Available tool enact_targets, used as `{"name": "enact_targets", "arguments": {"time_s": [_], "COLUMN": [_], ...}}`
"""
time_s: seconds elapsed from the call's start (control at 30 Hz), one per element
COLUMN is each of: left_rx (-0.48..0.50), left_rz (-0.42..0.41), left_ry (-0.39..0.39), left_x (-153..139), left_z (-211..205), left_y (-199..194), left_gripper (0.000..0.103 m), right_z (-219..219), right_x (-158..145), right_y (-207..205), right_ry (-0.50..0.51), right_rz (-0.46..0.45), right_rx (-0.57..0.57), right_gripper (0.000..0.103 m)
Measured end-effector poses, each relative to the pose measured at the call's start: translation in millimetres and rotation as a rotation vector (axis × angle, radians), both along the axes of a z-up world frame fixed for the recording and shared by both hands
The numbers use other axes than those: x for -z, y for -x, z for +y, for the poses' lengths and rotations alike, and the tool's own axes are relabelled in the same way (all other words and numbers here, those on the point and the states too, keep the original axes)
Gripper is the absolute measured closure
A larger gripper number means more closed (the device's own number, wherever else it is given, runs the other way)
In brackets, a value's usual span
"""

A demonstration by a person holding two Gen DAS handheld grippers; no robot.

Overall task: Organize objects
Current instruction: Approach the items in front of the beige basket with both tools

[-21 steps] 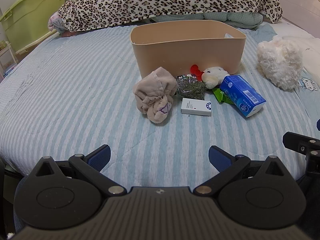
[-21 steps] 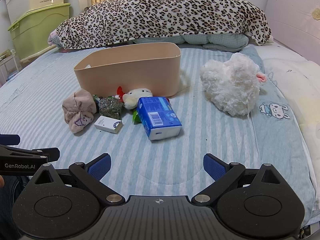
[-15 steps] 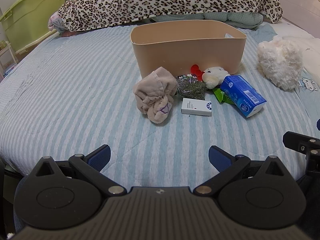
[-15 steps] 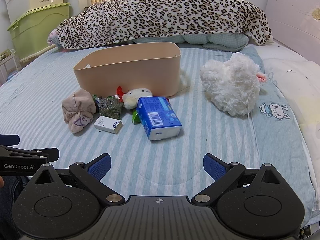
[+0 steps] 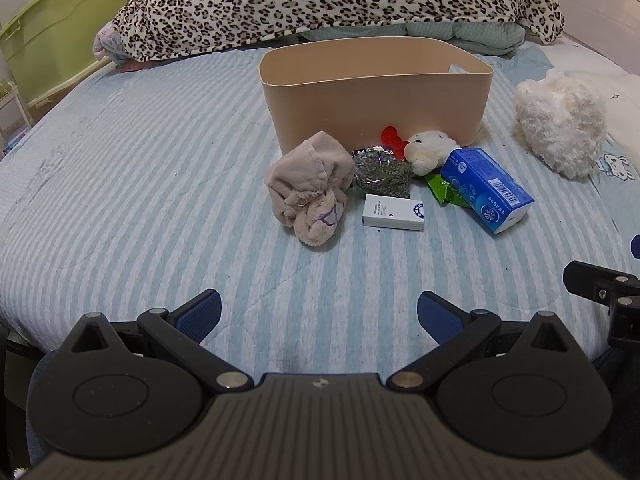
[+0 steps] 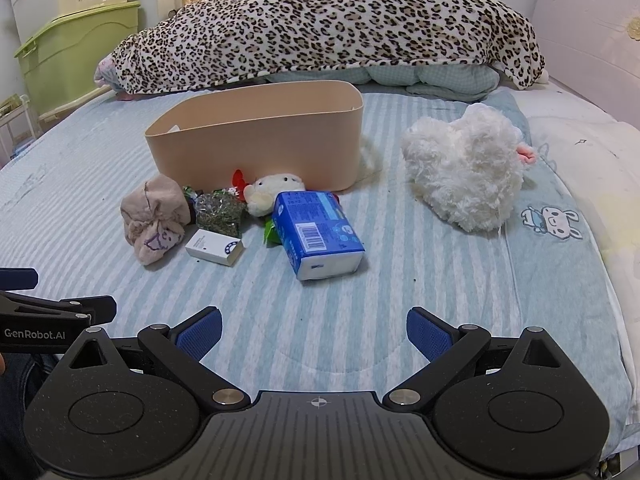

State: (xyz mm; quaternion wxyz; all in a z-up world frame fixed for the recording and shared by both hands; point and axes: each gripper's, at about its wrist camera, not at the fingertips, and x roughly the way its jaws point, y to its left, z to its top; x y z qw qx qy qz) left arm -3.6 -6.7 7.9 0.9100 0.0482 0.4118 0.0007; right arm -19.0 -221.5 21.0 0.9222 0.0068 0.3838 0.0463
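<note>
A beige bin (image 5: 376,96) (image 6: 256,144) stands on the striped bed. In front of it lie a beige cloth bundle (image 5: 310,190) (image 6: 154,216), a bag of dried herbs (image 5: 382,174) (image 6: 220,212), a small white box (image 5: 394,212) (image 6: 214,246), a small white plush with a red part (image 5: 430,152) (image 6: 272,192), a green wrapper (image 5: 440,188) (image 6: 272,234) and a blue tissue pack (image 5: 486,188) (image 6: 318,232). My left gripper (image 5: 319,314) and right gripper (image 6: 314,334) are both open and empty, low near the bed's front edge, well short of the objects.
A fluffy white plush (image 5: 560,132) (image 6: 464,172) lies right of the bin. A leopard-print blanket (image 5: 340,0) (image 6: 328,28) is heaped behind. Green storage boxes (image 5: 52,52) (image 6: 76,52) stand at the far left beside the bed.
</note>
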Motion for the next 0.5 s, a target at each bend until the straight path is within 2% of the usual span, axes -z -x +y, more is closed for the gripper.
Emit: {"name": "enact_targets", "arguments": {"time_s": [0.5], "left_rx": [0.013], "left_rz": [-0.016], "left_ry": [-0.001], "left_x": [0.9], "left_z": [5.8], "left_y": [-15.0], "left_gripper": [0.000], "right_z": [5.4], "right_x": [3.7], "right_y": [-16.8], "right_ry": [0.012], "right_rz": [0.005], "right_rx": [-0.008], "right_gripper": [0.003]}}
